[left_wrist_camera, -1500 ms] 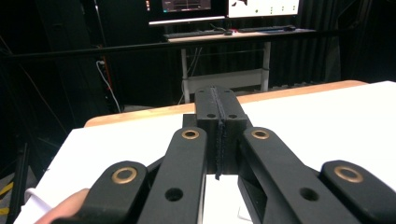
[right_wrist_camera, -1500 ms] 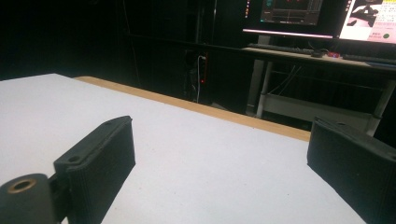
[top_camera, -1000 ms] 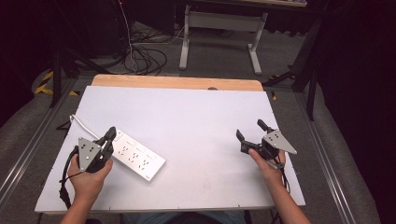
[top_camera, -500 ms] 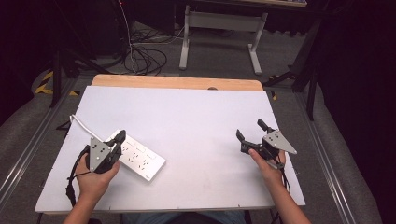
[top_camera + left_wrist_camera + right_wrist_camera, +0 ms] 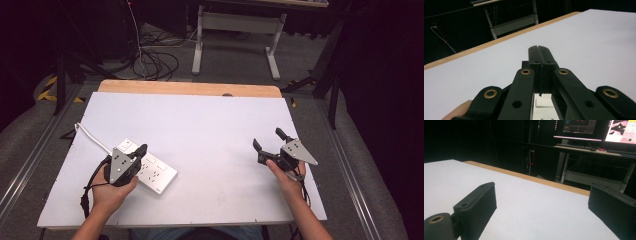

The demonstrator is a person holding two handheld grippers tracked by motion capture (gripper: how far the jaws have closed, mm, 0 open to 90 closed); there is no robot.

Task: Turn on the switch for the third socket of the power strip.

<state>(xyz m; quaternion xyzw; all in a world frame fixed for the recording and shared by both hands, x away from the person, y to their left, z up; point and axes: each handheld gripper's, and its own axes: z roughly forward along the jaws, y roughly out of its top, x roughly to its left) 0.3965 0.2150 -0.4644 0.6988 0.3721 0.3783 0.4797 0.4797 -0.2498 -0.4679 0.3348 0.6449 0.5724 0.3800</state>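
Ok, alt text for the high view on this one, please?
Seen from above, a person's left gripper, jaws shut, hovers over a white power strip at the left of a white table. The right gripper, jaws open, hangs near the table's right edge.

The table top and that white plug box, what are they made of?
The table top looks like a matte white board, perhaps laminate or foam sheet, since it gives no shine. A bare wooden edge runs along its far side, tan like plywood. The power strip looks like smooth white plastic, as its moulded sockets suggest. The left gripper hangs over it, jaws shut.
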